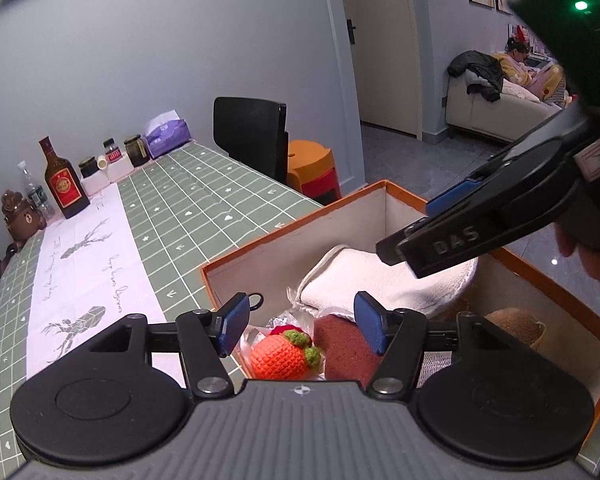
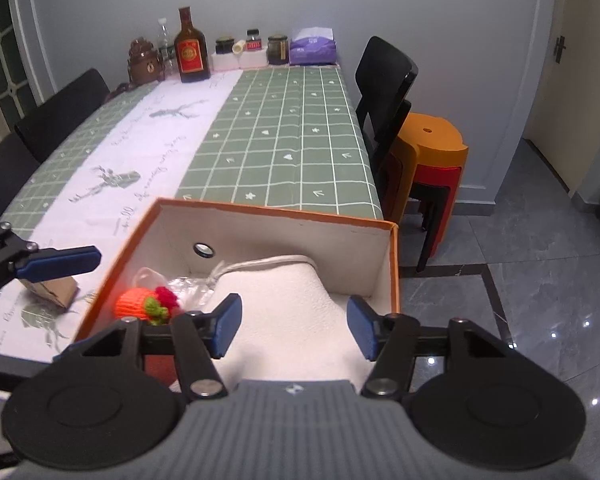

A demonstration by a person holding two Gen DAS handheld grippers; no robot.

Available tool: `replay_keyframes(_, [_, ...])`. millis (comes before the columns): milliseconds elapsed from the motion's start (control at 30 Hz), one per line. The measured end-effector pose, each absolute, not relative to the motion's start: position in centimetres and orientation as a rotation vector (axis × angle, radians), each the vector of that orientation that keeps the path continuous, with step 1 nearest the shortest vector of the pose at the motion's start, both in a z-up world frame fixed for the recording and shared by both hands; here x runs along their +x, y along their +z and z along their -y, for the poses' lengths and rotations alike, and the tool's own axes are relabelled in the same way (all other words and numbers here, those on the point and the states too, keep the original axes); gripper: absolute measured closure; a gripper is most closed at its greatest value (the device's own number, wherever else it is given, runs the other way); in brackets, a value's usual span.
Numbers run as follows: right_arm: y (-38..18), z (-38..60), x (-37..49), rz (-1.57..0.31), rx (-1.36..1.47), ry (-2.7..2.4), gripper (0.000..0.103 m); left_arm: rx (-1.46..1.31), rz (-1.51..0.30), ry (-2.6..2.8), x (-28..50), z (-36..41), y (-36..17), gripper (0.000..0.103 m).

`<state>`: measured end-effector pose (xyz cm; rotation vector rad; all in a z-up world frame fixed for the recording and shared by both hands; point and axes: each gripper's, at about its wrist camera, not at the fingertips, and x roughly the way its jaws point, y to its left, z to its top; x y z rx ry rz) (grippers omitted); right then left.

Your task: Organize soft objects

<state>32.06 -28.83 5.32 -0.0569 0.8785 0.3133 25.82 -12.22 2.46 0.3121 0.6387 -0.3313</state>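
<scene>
Soft objects sit together inside an orange-rimmed cardboard box with white inner walls [image 2: 284,236] at the near end of a green checked tablecloth [image 2: 284,136]. A folded white fleecy towel [image 2: 284,304] fills the box's middle. Beside it lie an orange crocheted strawberry with green leaves [image 1: 278,354] and a dark red-brown sponge block [image 1: 340,344]. The left gripper [image 1: 296,322] hangs over the strawberry, jaws spread, holding nothing. The right gripper [image 2: 294,328] hovers above the towel, jaws likewise spread and empty.
</scene>
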Motion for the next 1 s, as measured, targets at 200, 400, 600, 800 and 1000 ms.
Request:
replay_keyframes(200, [7.2,29.5,27.4,-0.876,0.024,0.402,0.046,0.262,-0.592,-0.336,23.6,10.3,3.6,0.032])
replay_keyframes(400, [5.6,28.2,22.7,-0.983,0.102,0.538,0.072,0.191,-0.568,-0.336,20.8,7.3,3.7,0.032])
replay_keyframes(600, [1.8,26.1,21.9,-1.121,0.074,0.521,0.073,0.142,-0.564,-0.32,18.5,5.1,3.4,0.032])
replay_keyframes(800, [-1.7,25.1,24.0,-1.222,0.093,0.459,0.076,0.119,-0.559,-0.309,16.5,3.8,3.3,0.032])
replay_keyframes(1000, [-2.1,23.9,23.3,-1.221,0.062,0.434,0.076,0.075,-0.586,-0.308,15.1,2.5,2.7,0.032])
